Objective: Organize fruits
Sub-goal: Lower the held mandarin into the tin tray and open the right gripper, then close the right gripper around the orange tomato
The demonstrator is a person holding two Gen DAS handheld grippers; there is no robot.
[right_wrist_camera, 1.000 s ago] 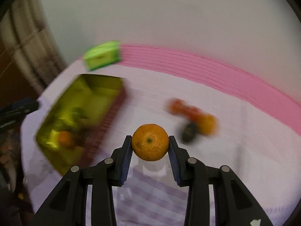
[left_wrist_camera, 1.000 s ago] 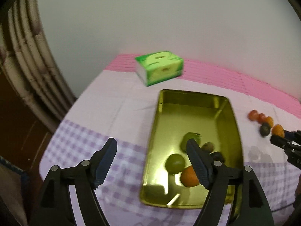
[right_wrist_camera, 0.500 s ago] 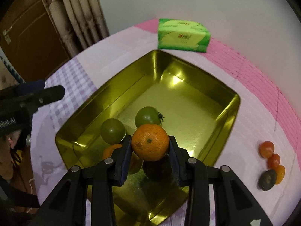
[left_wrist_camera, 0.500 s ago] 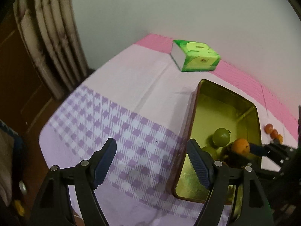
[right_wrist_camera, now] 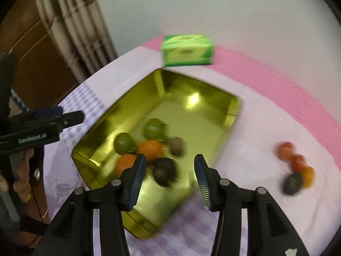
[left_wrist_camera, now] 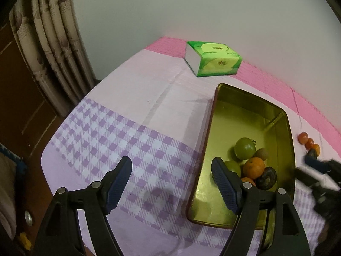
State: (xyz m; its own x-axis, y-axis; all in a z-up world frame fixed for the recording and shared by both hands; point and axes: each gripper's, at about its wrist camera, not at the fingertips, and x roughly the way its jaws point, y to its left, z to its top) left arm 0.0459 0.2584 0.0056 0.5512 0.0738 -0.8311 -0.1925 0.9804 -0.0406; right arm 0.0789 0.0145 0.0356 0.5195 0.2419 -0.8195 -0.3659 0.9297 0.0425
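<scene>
A gold metal tray (left_wrist_camera: 251,98) (right_wrist_camera: 232,111) sits on the table and holds several fruits: two green ones (left_wrist_camera: 244,148) (right_wrist_camera: 123,143), two oranges (left_wrist_camera: 253,167) (right_wrist_camera: 150,149), a brown kiwi (right_wrist_camera: 177,145) and a dark fruit (left_wrist_camera: 267,178) (right_wrist_camera: 164,170). My right gripper (right_wrist_camera: 169,170) is open and empty, just above the tray's near edge. My left gripper (left_wrist_camera: 171,178) is open and empty over the checked cloth, left of the tray. A cluster of small red, orange and dark fruits (left_wrist_camera: 309,144) (right_wrist_camera: 295,166) lies on the cloth right of the tray.
A green tissue box (left_wrist_camera: 213,57) (right_wrist_camera: 186,50) stands behind the tray near the wall. Curtains (left_wrist_camera: 55,49) and a wooden door hang left of the table. The table's left edge (left_wrist_camera: 45,153) drops off beside my left gripper.
My right gripper carried the orange over the tray, opened and let it go; the orange now lies among the fruits. The gripper has pulled back a little. My left gripper stayed open.
</scene>
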